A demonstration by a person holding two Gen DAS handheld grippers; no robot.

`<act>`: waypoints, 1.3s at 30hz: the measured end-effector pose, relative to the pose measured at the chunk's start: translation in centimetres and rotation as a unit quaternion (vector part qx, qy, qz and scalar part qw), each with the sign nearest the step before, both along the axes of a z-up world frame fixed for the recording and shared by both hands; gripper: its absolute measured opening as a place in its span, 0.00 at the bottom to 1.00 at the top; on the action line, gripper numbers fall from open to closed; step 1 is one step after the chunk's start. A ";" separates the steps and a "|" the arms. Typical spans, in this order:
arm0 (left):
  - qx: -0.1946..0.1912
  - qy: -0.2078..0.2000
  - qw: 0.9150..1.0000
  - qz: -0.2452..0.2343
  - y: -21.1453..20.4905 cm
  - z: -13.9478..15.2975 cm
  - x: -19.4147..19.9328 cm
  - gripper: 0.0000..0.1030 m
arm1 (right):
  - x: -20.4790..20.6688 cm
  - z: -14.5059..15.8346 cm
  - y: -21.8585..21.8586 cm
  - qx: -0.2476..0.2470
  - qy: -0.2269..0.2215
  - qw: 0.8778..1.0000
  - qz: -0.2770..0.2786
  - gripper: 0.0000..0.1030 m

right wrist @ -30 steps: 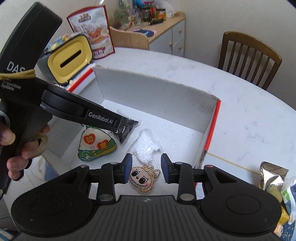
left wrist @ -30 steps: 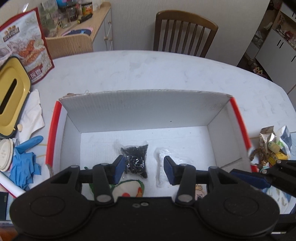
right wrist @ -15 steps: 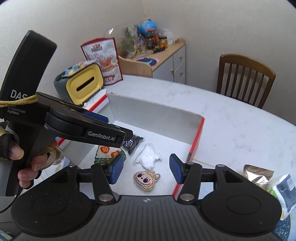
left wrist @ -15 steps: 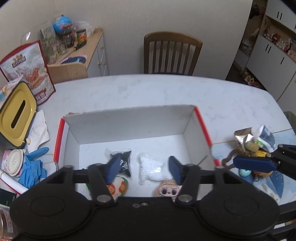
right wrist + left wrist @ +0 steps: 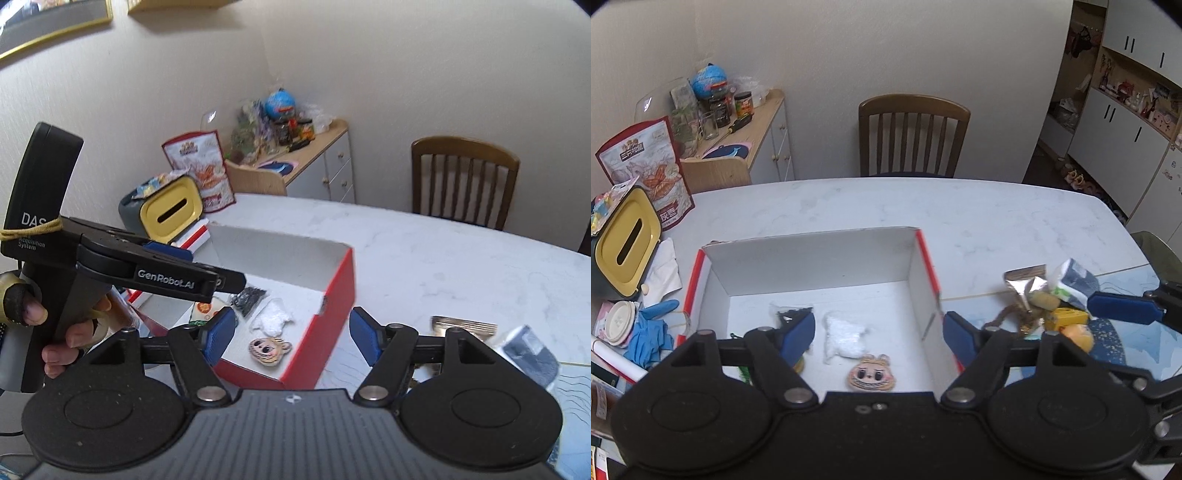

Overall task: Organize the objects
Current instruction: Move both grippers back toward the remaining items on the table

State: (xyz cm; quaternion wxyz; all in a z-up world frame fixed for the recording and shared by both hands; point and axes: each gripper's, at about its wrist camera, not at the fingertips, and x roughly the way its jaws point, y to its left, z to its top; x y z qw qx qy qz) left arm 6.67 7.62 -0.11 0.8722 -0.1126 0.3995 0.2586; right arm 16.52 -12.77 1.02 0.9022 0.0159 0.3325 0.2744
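— what has changed at the red-edged box (image 5: pixel 925 254)?

— both tools have pulled back and up within the last second. the left hand-held gripper (image 5: pixel 878 338) was low over the box floor, its pads either side of the black bag (image 5: pixel 790 315); now it hangs higher, its jaws spread wide and grasping nothing. the right hand-held gripper (image 5: pixel 291 334) has also lifted away, wider than before and likewise empty.

— and the objects?

— four lie inside the box, ahead of and below the left tool: the black bag, the white bag (image 5: pixel 844 334), the cartoon-face charm (image 5: pixel 871 376) nearest the tool, and a green-and-red pouch (image 5: pixel 203 312) mostly hidden behind its left pad. the rest wait in a pile (image 5: pixel 1043 302) on the bench (image 5: pixel 979 218), off to the left tool's right, where the right tool's blue pad (image 5: pixel 1119 308) reaches in beside it.

— what does that say about the job?

— it reads as a drop completed and a turn toward the next pick, probably from that pile; the sorting looks roughly half done.

— how much room is there?

— the box's right wall (image 5: pixel 919 295) stands between its floor and the pile, so anything carried in must clear that red rim. beyond the box the bench is bare up to the chair (image 5: pixel 914 136); to the left tool's left, a yellow-lidded tissue box (image 5: pixel 626 242), a blue glove (image 5: pixel 646 332) and papers crowd close to the box wall.
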 end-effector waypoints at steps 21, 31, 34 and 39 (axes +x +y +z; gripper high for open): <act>0.011 -0.011 0.999 -0.038 -8.3 -1.4 2.8 0.96 | -4.4 -3.0 -12.8 -0.031 -0.003 0.998 -0.051 0.82; 0.008 -0.001 0.999 -0.047 -11.2 -5.2 5.9 0.99 | -3.0 -5.8 -16.5 -0.048 0.014 0.996 -0.080 0.82; 0.006 0.009 0.999 -0.043 -11.7 -6.8 6.9 0.99 | -2.3 -7.0 -17.1 -0.057 0.025 0.995 -0.077 0.82; 0.016 0.023 0.998 -0.048 -12.2 -9.6 8.5 0.99 | -1.1 -8.7 -17.4 -0.081 0.029 0.995 -0.049 0.82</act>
